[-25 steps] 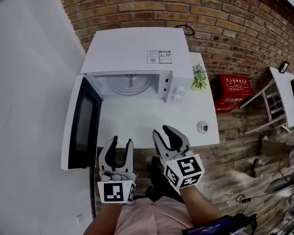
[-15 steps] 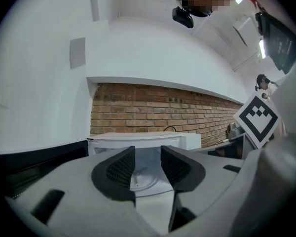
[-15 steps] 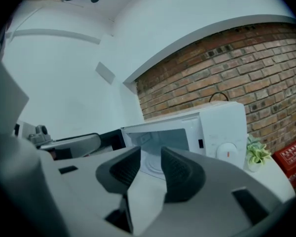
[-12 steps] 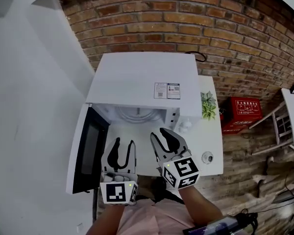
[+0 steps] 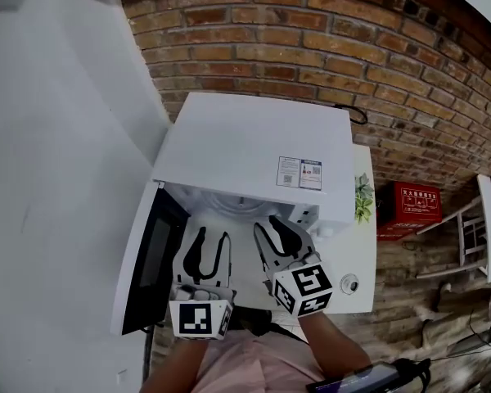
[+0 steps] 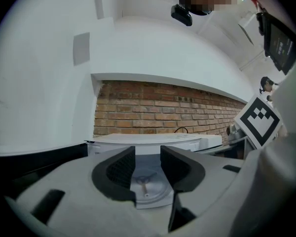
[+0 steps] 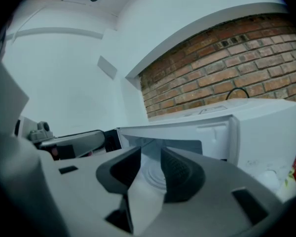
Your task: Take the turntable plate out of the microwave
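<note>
The white microwave (image 5: 254, 150) stands with its door open. Its glass turntable plate (image 6: 147, 185) lies flat on the cavity floor, and its rim (image 7: 157, 176) also shows in the right gripper view. In the head view the microwave's top hides most of the plate. My left gripper (image 5: 213, 237) is open just in front of the cavity mouth with nothing between its fingers. Beside it, my right gripper (image 5: 277, 223) is also at the cavity mouth; its jaws are closing with nothing between them. Both point level into the opening, short of the plate.
The dark-windowed door (image 5: 143, 260) swings out to the left of my left gripper. On the white table (image 5: 362, 260) right of the microwave stand a small green plant (image 5: 362, 196) and a small round object (image 5: 349, 283). A red box (image 5: 413, 207) sits on the floor by the brick wall.
Both grippers have moved forward from the table's front edge to the microwave's open cavity. The head view has moved closer to the microwave.
</note>
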A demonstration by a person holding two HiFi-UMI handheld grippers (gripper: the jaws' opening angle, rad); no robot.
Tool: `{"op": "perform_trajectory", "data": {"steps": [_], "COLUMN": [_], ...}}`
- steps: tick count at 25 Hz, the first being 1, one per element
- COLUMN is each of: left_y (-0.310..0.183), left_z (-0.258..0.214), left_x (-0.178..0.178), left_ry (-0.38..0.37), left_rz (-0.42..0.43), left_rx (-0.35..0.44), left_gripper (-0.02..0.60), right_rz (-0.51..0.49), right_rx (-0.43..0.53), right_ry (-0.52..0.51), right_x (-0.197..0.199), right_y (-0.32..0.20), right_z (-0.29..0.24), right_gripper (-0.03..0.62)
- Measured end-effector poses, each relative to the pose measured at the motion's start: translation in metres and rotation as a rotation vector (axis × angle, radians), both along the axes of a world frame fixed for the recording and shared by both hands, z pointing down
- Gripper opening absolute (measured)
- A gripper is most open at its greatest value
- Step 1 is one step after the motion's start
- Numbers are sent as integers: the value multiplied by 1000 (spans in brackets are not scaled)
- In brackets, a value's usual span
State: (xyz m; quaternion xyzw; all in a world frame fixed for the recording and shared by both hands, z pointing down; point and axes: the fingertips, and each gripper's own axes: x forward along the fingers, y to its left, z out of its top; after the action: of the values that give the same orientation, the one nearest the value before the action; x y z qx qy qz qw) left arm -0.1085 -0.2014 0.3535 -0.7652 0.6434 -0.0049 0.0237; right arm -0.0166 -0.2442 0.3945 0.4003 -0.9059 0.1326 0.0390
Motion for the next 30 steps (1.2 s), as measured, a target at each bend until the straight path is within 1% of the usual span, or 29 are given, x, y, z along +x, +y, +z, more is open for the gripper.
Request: {"op": "perform_trajectory", "data": {"steps": [5, 9, 11, 16, 18, 20, 23, 26, 30], "left_y": [-19, -36, -43, -54, -52, -56, -64, -63, -62], "left_z": [17, 38, 49, 84, 95, 106, 119, 128, 130], "left_x": [-9, -24, -27, -30, -29, -27, -30, -35, -42], "left_ry": [48, 12, 12, 51, 69, 78, 89, 94, 97], "left_rz": [18, 38, 51, 74, 86, 95, 94, 88, 78], "left_rx": [-72, -75, -85, -149, -192, -224, -240, -267, -270], "left_gripper": [156, 156, 156, 156, 157, 158, 158, 158, 158], "right_rz": [10, 26, 34, 70, 90, 101, 114, 123, 90], "right_rx": [-34, -56, -86, -167, -190, -192, -190, -174, -160], "right_ry": [36, 70, 88, 114, 125, 143, 161, 194, 276], "right_x": [-13, -26, -32, -39, -41, -44, -48, -51, -56], "right_y": [-17, -32, -37, -50, -49, -56, -70, -76, -76], "right_z": [18, 39, 58, 107, 120, 132, 147, 152, 153], "right_gripper": [131, 126, 127, 130, 127, 130, 130, 126, 123]}}
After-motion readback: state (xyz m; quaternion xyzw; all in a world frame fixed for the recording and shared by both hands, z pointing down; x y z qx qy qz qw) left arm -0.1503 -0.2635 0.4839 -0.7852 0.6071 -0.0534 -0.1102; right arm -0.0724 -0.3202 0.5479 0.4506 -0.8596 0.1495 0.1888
